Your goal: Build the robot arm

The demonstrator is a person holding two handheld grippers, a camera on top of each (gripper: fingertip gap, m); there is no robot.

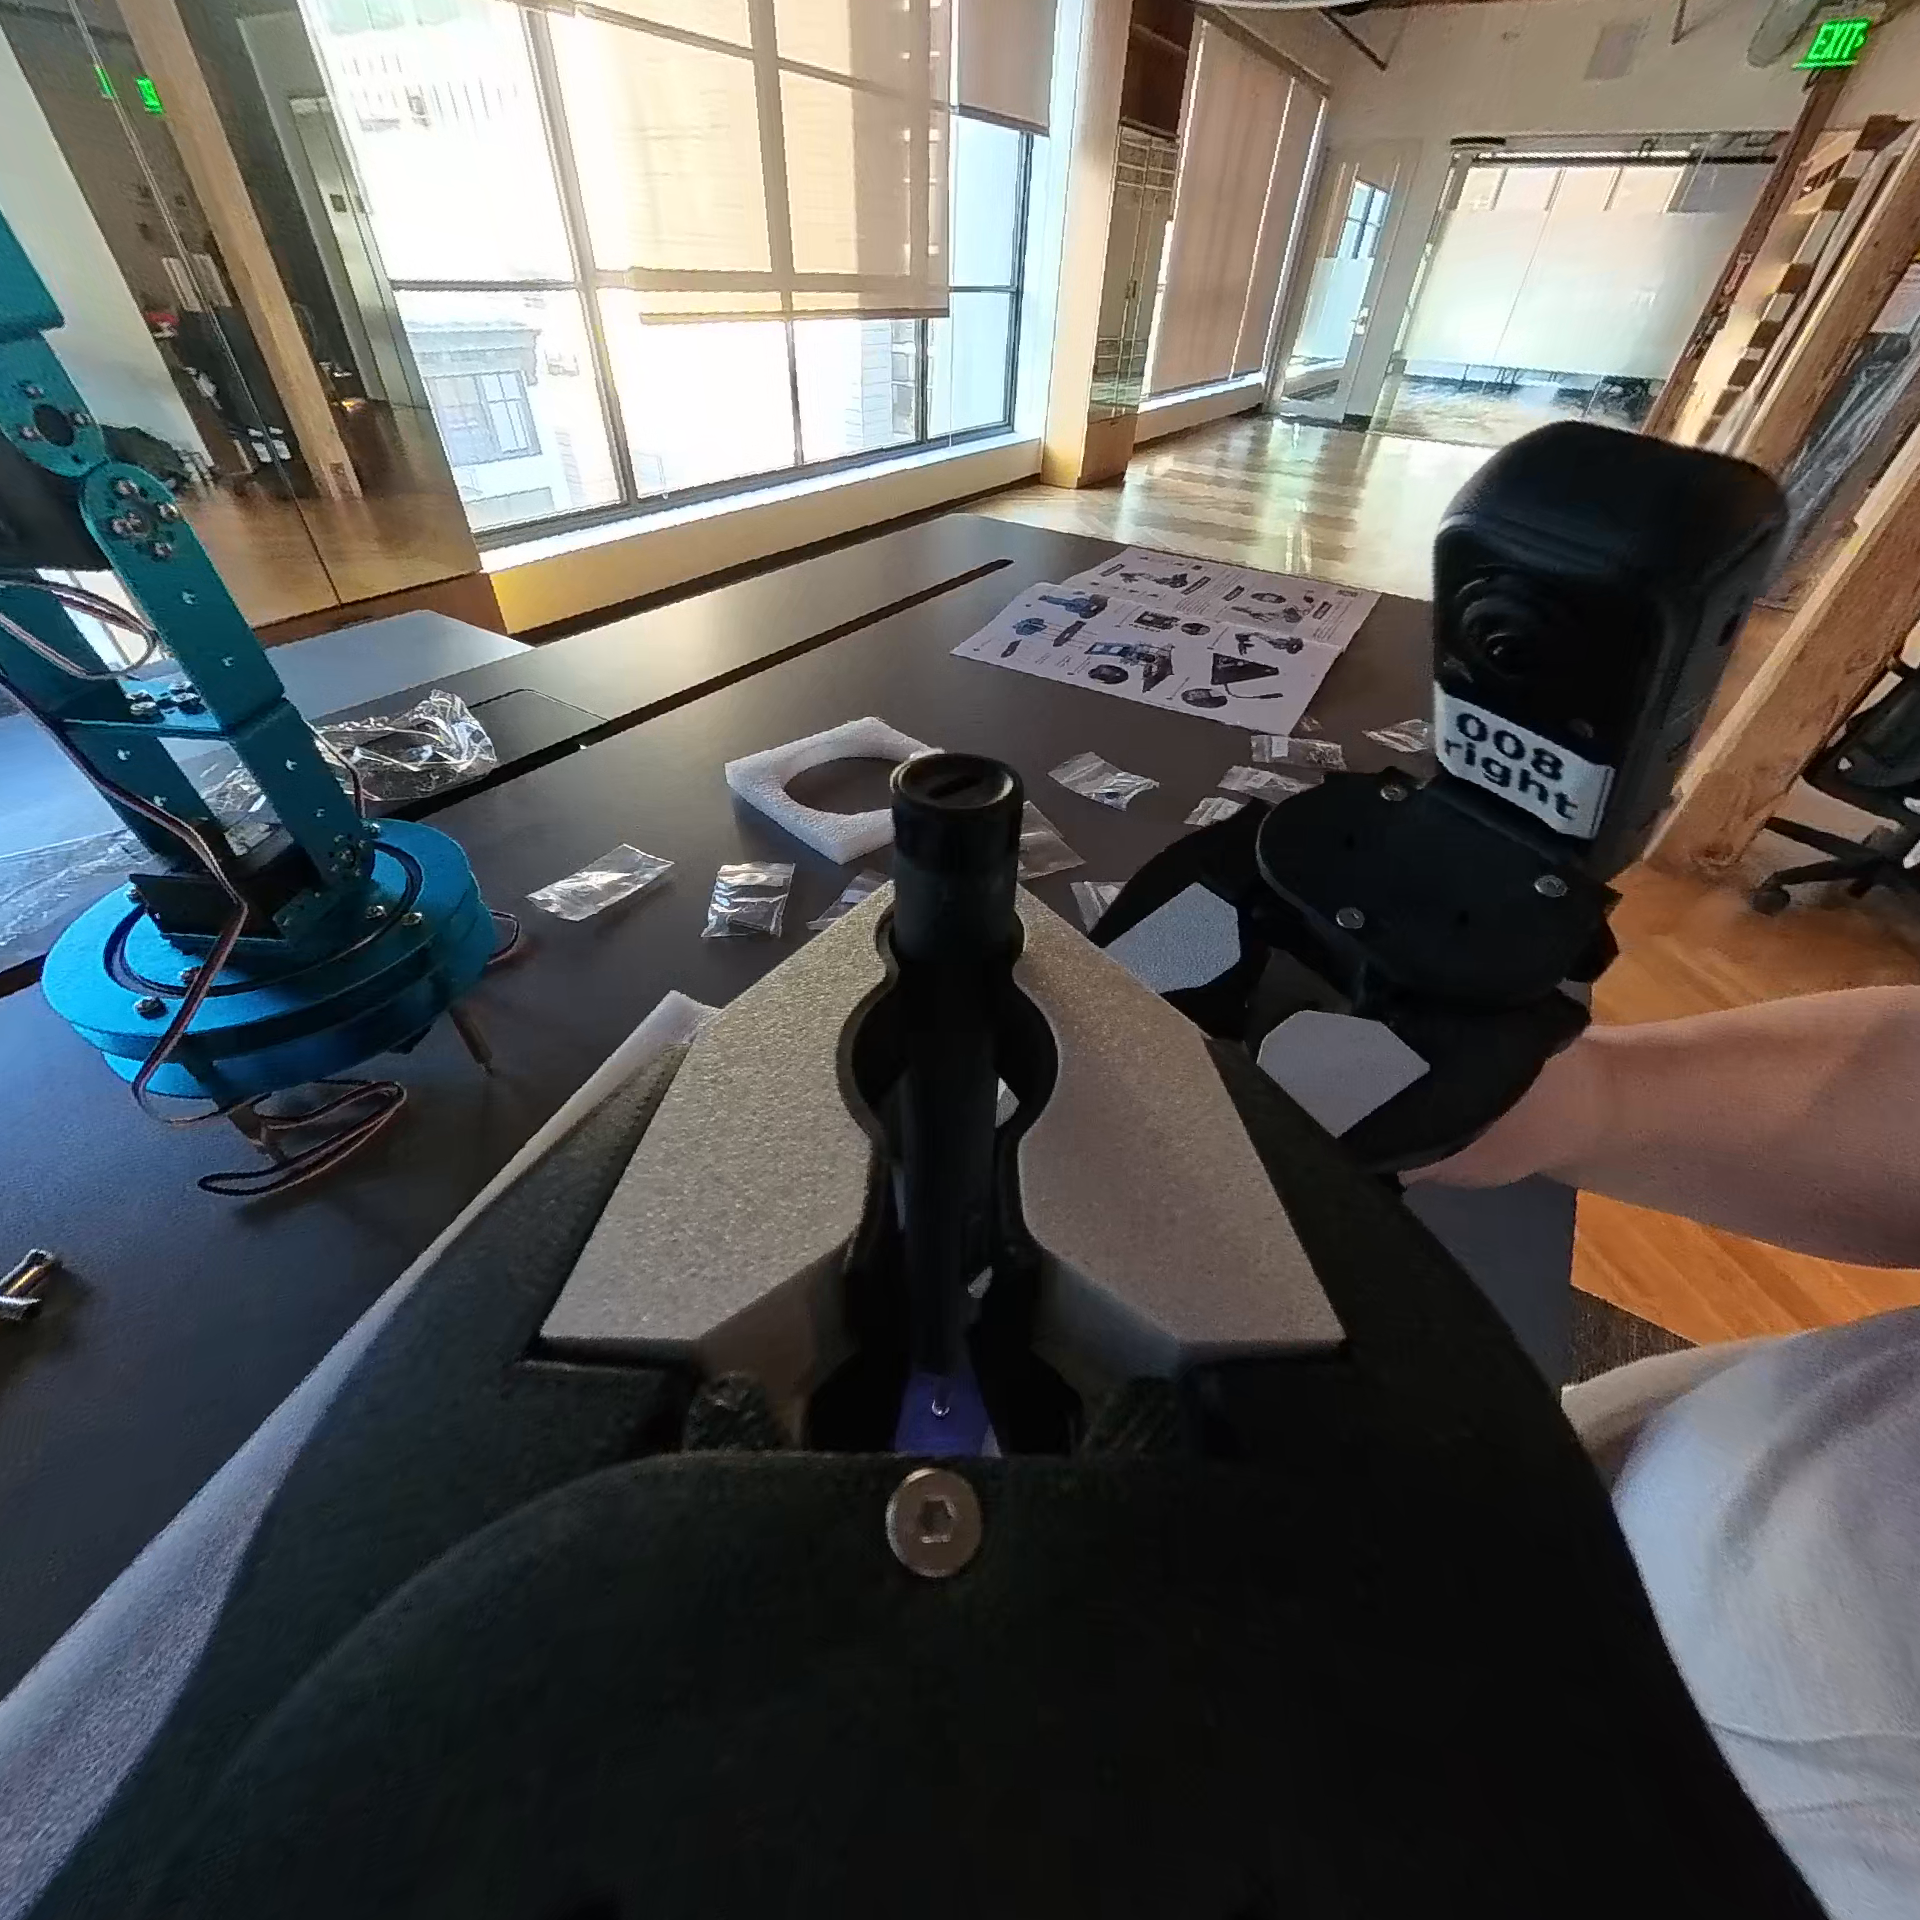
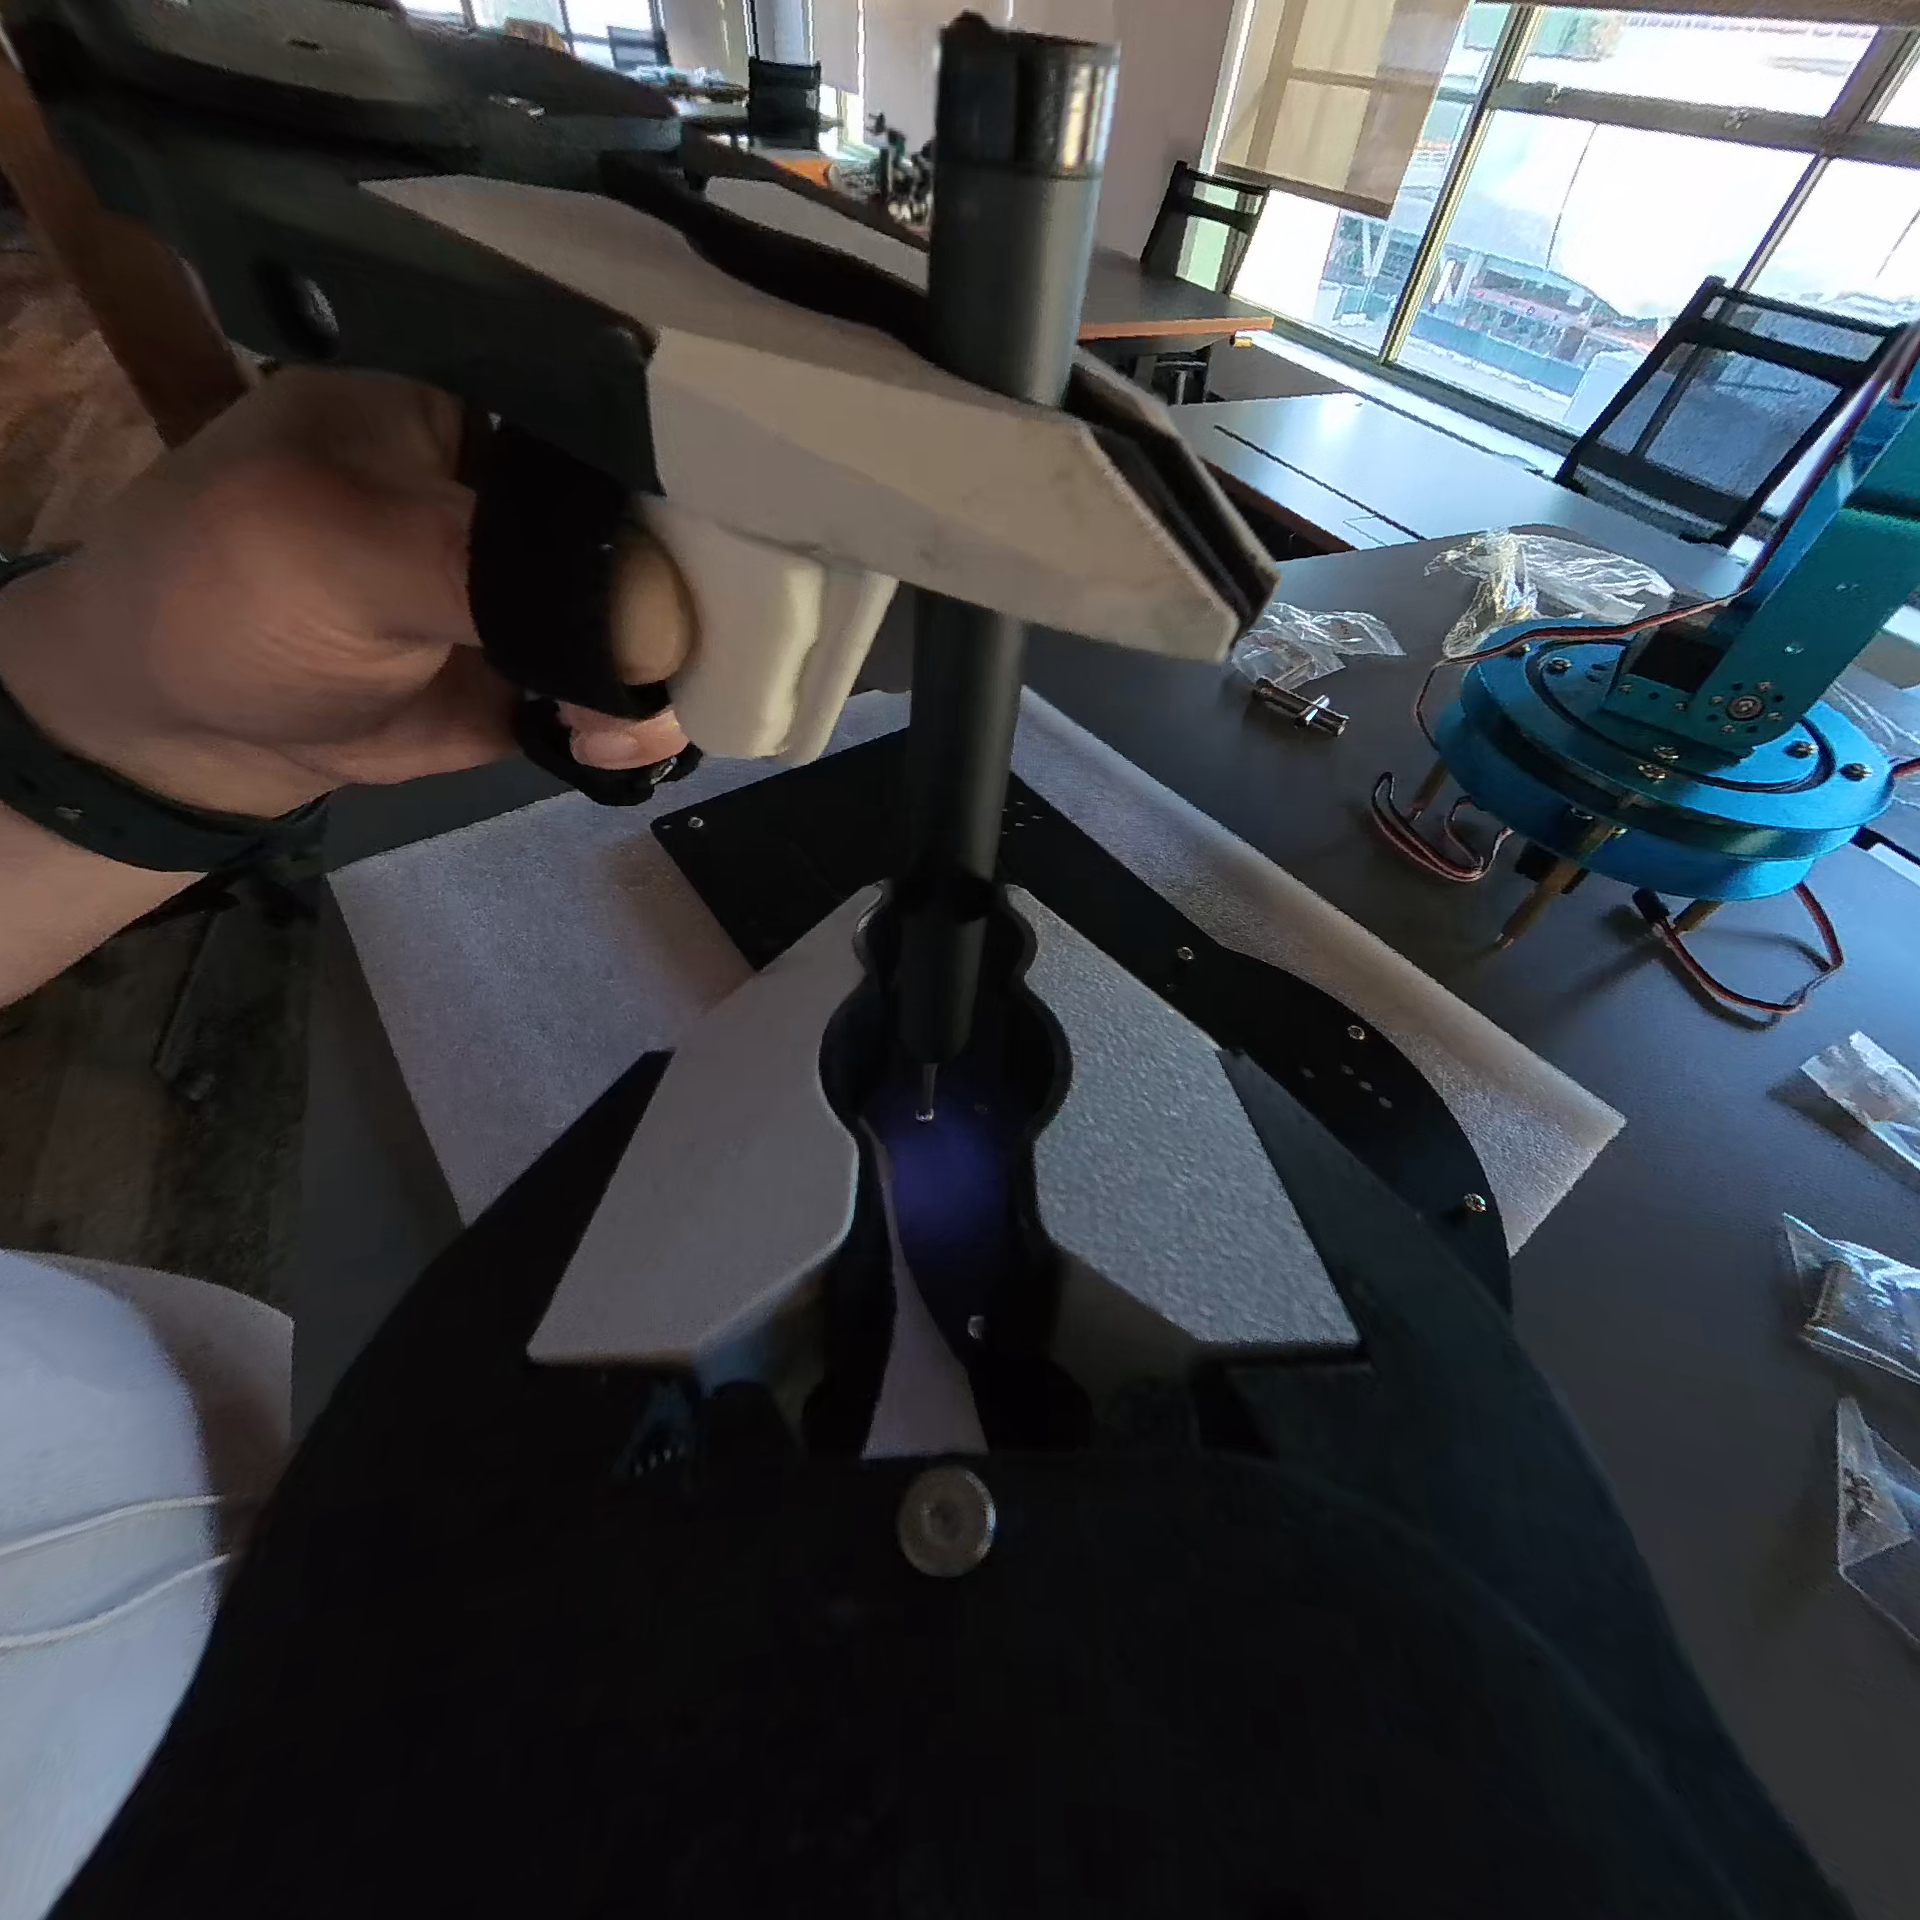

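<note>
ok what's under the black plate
A white foam sheet lies under the plate and shows past its edges. The part directly beneath is covered by the plate, so whatever else is there cannot be seen.

Left tool (image 1: 951,940): black body, pale grey speckled pads (image 1: 727,1164). Right tool (image 2: 940,914): same black body and grey pads. Screwdriver (image 1: 951,935): matte black all along. Spot of blue-violet glow (image 2: 940,1153) under its tip. Plate (image 2: 1299,1039): black, dotted with small silver screws. Foam sheet (image 2: 540,997): white. Tabletop (image 1: 644,665): very dark, near black. Small robot arm (image 1: 260,904): bright blue-teal metal, with red, brown and orange wires (image 1: 301,1122). Little bags (image 1: 597,881): clear. Leaflet (image 1: 1164,639): white with black drawings.
</note>
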